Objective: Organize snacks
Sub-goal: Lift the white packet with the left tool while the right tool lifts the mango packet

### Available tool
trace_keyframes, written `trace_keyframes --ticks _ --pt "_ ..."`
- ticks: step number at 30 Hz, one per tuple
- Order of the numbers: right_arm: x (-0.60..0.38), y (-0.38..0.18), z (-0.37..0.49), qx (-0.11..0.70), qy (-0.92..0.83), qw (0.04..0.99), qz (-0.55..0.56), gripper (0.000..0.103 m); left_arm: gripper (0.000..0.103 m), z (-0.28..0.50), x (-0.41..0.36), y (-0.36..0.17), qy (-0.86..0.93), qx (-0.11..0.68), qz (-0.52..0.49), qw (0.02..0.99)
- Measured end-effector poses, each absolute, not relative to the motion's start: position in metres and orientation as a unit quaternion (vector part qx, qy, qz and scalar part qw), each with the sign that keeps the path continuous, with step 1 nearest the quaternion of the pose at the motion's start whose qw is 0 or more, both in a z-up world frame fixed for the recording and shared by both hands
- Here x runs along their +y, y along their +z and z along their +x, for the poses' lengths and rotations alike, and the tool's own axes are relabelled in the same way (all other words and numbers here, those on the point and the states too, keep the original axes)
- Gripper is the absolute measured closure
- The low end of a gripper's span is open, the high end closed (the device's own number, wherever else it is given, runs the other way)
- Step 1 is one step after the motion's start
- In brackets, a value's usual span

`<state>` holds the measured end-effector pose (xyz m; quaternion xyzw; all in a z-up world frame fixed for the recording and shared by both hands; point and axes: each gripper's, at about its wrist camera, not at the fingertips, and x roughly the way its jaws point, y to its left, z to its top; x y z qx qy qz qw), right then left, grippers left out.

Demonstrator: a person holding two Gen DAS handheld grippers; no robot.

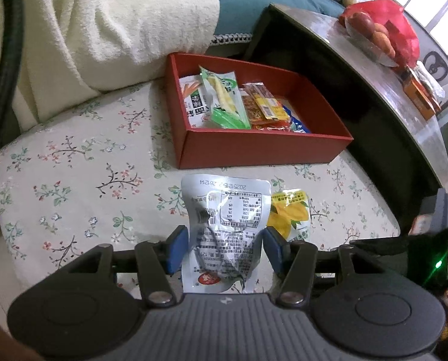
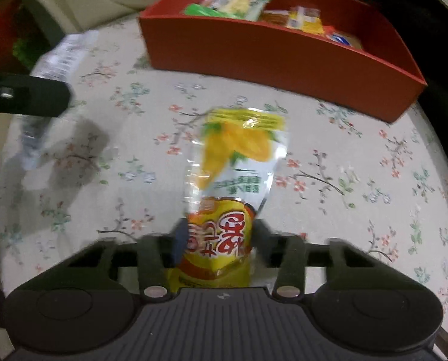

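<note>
**Both grippers holding a snack pouch, red box ahead**

My left gripper (image 1: 226, 248) has its blue-padded fingers (image 1: 177, 248) pinching a silver pouch (image 1: 224, 219), printed back side up, with the pouch's far end pointing toward the red box (image 1: 263, 150). Just to its right I see the yellow mango pouch (image 1: 290, 213), partly tucked behind the silver one.

In the right wrist view, my right gripper (image 2: 217, 240) has its fingers (image 2: 180, 240) closed on the lower end of the yellow mango pouch (image 2: 239, 156), whose clear top with the mango picture sticks out forward over the floral cushion (image 2: 344, 165). The view is blurred, so I cannot tell if the pouch is touching the cushion. The silver pouch (image 2: 64, 54) and part of the left gripper show at the left edge.

The red box (image 2: 269, 57) sits on the floral cushion (image 1: 73, 180) just beyond both pouches, and already holds several snack packets (image 1: 224, 102), green, orange and yellow among them. A dark table (image 1: 359, 48) stands beside the box, and a cream blanket (image 1: 88, 24) lies behind it.
</note>
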<state>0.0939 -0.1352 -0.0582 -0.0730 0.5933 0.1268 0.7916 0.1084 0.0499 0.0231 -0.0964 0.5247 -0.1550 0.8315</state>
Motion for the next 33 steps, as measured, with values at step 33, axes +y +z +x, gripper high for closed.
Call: trace_keyframes --ticks 33 --pt "-0.251 0.008 0.094 0.448 0.129 0.869 0.165 0.077 0.043 0.142 -0.025 -0.029 -0.065 0.588 -0.146 0.793"
